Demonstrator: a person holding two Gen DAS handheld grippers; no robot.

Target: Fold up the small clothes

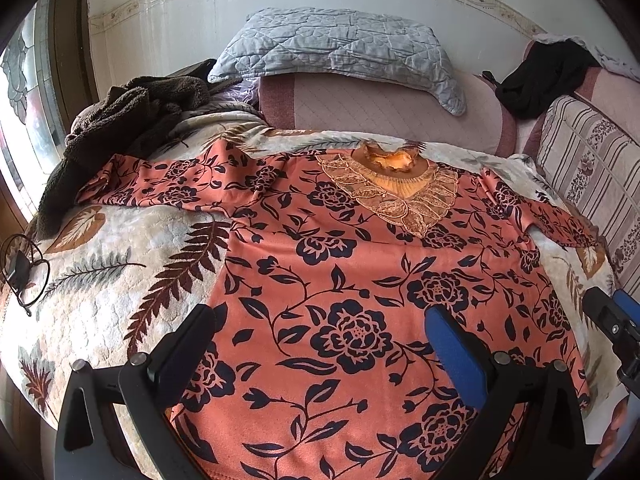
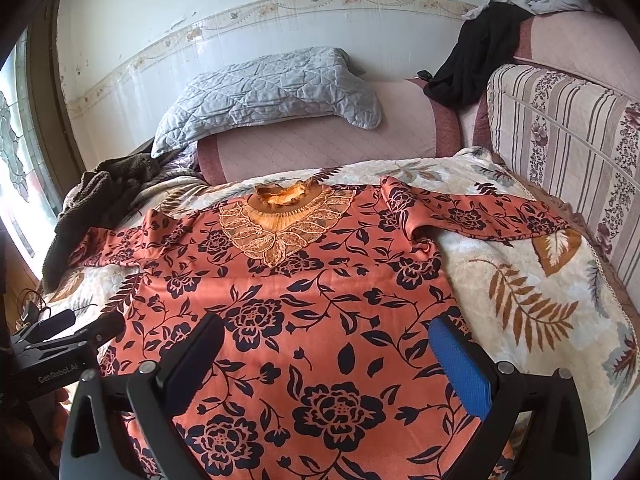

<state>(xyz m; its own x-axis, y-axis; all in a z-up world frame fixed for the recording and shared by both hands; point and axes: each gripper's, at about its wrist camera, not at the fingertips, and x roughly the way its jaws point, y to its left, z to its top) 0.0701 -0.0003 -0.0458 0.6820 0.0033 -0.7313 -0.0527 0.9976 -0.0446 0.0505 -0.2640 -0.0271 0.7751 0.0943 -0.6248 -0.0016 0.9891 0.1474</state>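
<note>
Left gripper (image 1: 320,332): we see its fingers spread wide and empty, poised above the hem, ready to pinch.
Garment: the orange long-sleeved top with black floral print (image 1: 340,280) lies flat on the leaf-patterned fleece blanket (image 1: 100,240), sleeves outstretched, so fold lines are reachable.
Right gripper (image 2: 326,340): fingers likewise spread, holding nothing.

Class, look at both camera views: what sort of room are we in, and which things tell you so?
Most likely a bedroom in a home. A floral top lies spread on a leaf-patterned blanket over a bed, a quilted grey pillow sits by the tiled wall, and other clothes are heaped nearby.
</note>
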